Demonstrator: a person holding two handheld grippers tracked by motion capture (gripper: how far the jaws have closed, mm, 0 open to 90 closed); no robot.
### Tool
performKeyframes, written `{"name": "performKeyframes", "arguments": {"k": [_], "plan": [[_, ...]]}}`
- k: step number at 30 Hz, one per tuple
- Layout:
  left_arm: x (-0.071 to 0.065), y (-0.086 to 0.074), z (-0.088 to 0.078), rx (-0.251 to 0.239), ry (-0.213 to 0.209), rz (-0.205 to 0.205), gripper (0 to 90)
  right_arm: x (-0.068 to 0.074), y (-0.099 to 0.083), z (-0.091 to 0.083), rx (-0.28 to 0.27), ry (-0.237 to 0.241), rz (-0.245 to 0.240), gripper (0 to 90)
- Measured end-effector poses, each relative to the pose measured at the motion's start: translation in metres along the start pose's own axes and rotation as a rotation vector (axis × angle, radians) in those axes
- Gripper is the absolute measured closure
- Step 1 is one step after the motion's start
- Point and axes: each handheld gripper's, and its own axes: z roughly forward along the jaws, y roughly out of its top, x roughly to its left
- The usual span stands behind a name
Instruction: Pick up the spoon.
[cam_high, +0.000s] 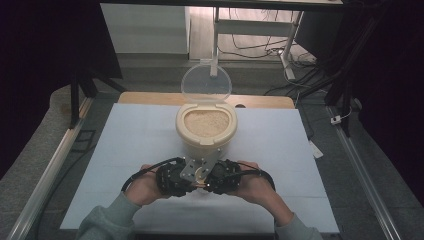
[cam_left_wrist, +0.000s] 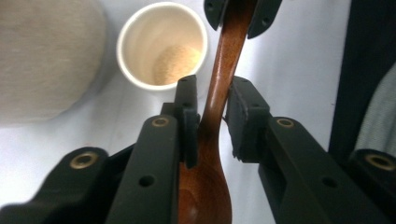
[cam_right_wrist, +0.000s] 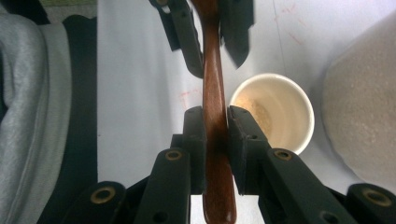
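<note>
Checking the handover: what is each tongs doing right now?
Left tongs: closed around the brown wooden spoon.
Right tongs: shut on the spoon's handle.

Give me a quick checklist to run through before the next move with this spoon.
1. Right gripper fingers clamped on the wooden spoon: ok.
2. Left gripper fingers closed on the spoon too: ok.
3. Cup upright on the table beside the spoon, a little rice at its bottom: ok.
4. Rice container with its lid swung open: ok.
5. Spoon's bowl empty: cannot tell.
</note>
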Motion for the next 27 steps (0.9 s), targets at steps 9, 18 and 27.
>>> {"name": "performKeyframes", "arguments": {"k": [9, 18, 27], "plan": [[-0.002, -0.001, 0.007, -0.006, 0.007, -0.002, 74.8, 0.0, -0.001, 0.0, -0.001, 0.001, -0.022, 78.0], [-0.005, 0.0, 0.013, 0.019, 0.006, 0.051, 78.3, -0.002, -0.002, 0.0, -0.032, 0.019, -0.039, 77.8], [-0.004, -0.004, 0.007, -0.025, 0.02, 0.024, 80.9, -0.005, -0.005, -0.009, -0.136, -0.017, 0.018, 66.6]]}}
